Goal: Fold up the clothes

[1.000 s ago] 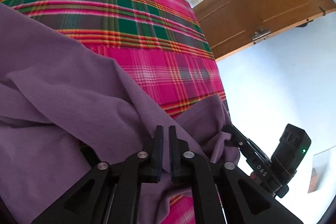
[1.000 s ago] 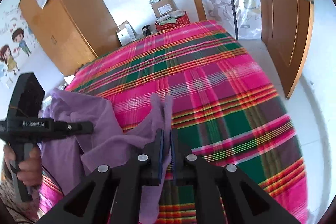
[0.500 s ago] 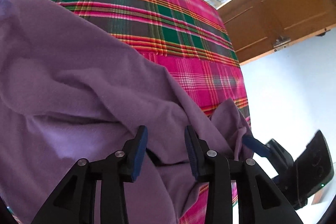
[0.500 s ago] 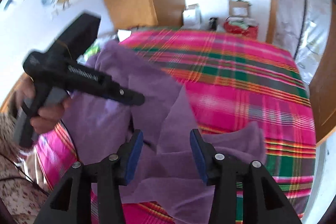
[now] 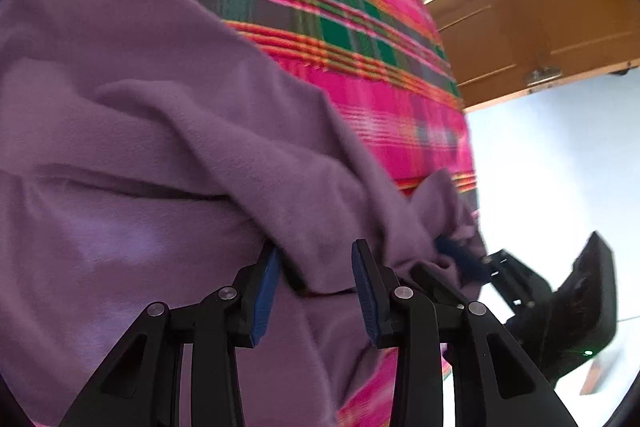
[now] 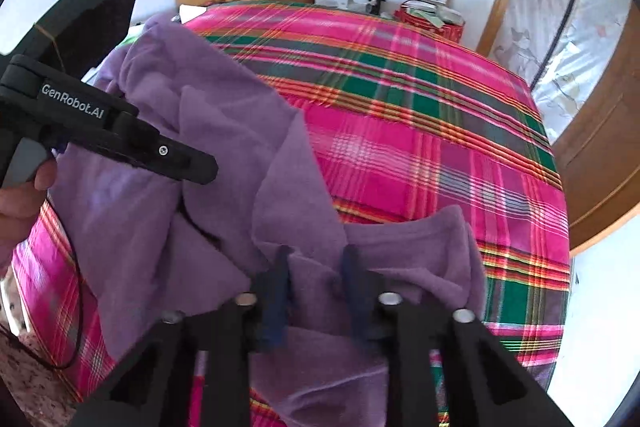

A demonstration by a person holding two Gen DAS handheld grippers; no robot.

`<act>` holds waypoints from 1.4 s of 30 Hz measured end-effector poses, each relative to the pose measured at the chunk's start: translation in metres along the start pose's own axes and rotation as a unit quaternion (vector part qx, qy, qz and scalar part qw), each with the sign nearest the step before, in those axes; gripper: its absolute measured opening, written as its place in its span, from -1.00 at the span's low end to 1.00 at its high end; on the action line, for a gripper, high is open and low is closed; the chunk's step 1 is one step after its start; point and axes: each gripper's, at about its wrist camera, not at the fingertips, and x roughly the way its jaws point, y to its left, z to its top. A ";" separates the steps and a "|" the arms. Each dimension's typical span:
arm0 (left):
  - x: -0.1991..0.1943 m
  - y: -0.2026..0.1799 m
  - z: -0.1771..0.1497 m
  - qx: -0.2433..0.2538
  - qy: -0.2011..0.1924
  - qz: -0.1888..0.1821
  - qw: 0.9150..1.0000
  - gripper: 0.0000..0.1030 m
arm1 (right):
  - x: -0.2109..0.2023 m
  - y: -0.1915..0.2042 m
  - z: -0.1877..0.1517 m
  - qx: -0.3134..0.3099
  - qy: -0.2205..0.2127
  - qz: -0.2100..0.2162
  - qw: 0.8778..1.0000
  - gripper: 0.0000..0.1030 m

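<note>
Both grippers, left and right, have sprung apart since a second ago, jaws wide with nothing clamped. The purple garment lies rumpled on the bed's near edge, so it is released, seemingly for a fresh grasp.

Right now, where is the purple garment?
The purple garment lies crumpled on the plaid bedspread, toward its left near side in the right wrist view, under both open grippers.

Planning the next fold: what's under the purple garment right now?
The purple garment lies rumpled on the pink plaid bedspread, which shows all around it. Whatever lies beneath its folds is covered.
</note>
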 end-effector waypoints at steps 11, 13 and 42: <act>0.005 -0.008 0.015 -0.011 -0.019 -0.020 1.000 -0.65 | -0.018 -0.032 0.015 0.058 -0.049 0.000 0.997 -0.91; 0.001 -0.009 0.018 -0.012 -0.030 -0.026 0.999 -0.86 | -0.024 -0.040 0.017 0.069 -0.061 -0.003 0.996 -0.91; -0.054 -0.032 0.068 0.024 -0.188 -0.016 0.982 -0.88 | -0.019 -0.091 0.041 0.126 -0.163 -0.013 0.978 -0.91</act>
